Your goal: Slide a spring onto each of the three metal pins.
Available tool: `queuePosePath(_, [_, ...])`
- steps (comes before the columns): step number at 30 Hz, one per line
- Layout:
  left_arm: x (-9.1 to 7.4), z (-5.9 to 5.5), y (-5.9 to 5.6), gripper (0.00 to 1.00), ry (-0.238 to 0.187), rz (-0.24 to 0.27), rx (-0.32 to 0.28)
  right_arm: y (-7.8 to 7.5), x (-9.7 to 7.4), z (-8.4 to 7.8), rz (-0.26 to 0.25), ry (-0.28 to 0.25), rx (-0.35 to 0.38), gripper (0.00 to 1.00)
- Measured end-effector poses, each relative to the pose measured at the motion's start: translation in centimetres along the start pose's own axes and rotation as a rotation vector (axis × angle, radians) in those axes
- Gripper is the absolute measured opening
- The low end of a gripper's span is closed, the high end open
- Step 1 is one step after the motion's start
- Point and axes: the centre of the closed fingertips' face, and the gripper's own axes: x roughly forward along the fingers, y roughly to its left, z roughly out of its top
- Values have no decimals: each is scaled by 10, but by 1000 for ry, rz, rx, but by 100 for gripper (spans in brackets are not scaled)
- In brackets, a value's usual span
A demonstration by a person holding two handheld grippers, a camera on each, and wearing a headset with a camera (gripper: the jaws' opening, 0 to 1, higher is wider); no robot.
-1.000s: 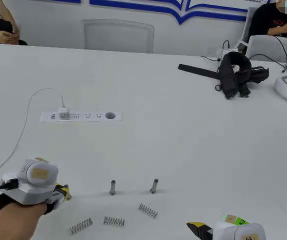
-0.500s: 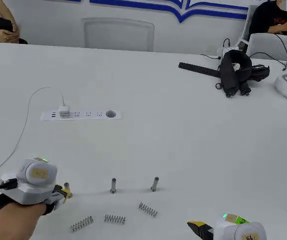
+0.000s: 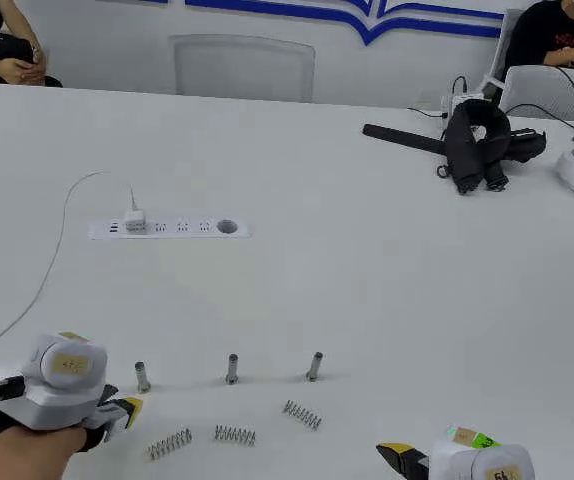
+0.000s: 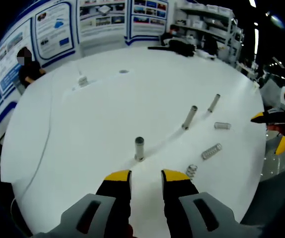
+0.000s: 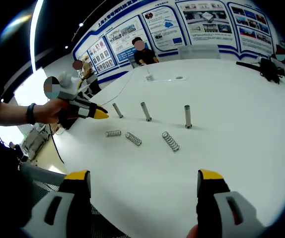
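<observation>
Three short metal pins stand upright in a row on the white table: left pin (image 3: 142, 377), middle pin (image 3: 232, 369), right pin (image 3: 314, 366). Three springs lie flat in front of them: left spring (image 3: 170, 444), middle spring (image 3: 235, 435), right spring (image 3: 302, 415). My left gripper (image 3: 127, 408) sits just short of the left pin (image 4: 139, 148), its jaws a little apart and empty (image 4: 146, 176). My right gripper (image 3: 397, 455) hovers at the table's near edge, jaws wide open (image 5: 143, 176), facing the springs (image 5: 133, 139) and pins (image 5: 144, 111).
A white power strip (image 3: 172, 229) with a plugged charger and a cable (image 3: 47, 270) lies mid-table. A black headset with strap (image 3: 477, 140) rests at the far right. Chairs and seated people are beyond the far edge. Bare table lies between the strip and the pins.
My left gripper has drawn back toward me from the left pin, which now stands free and in full sight. The right gripper has hardly moved.
</observation>
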Motion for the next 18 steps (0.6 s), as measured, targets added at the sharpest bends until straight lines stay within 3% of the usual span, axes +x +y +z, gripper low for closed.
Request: queuePosePath(18, [-24, -16, -10, 38, -35, -41, -10, 5, 10, -2, 20, 7, -2, 90])
